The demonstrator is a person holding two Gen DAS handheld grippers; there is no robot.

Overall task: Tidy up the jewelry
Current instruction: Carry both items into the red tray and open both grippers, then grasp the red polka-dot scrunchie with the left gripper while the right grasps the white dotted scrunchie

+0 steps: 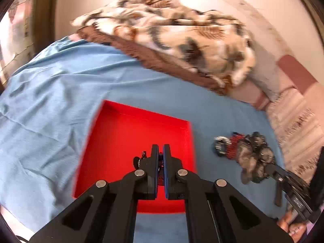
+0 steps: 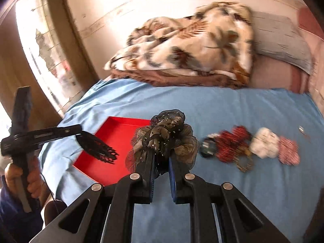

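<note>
A shallow red tray (image 1: 129,133) lies on the blue sheet; it also shows in the right wrist view (image 2: 121,129). My left gripper (image 1: 161,151) is shut on a black filigree hair piece (image 1: 141,158) and holds it over the tray; the piece also shows in the right wrist view (image 2: 99,148). My right gripper (image 2: 161,151) is shut on a brown and black sequinned fabric bow (image 2: 164,135), lifted above the sheet to the right of the tray. The bow also shows in the left wrist view (image 1: 253,158).
Several loose hair pieces lie in a row on the sheet: a dark band (image 2: 207,147), red ones (image 2: 232,141), a white one (image 2: 263,143), a pink one (image 2: 288,151). A folded floral blanket (image 2: 192,46) and a pillow (image 2: 281,40) lie behind.
</note>
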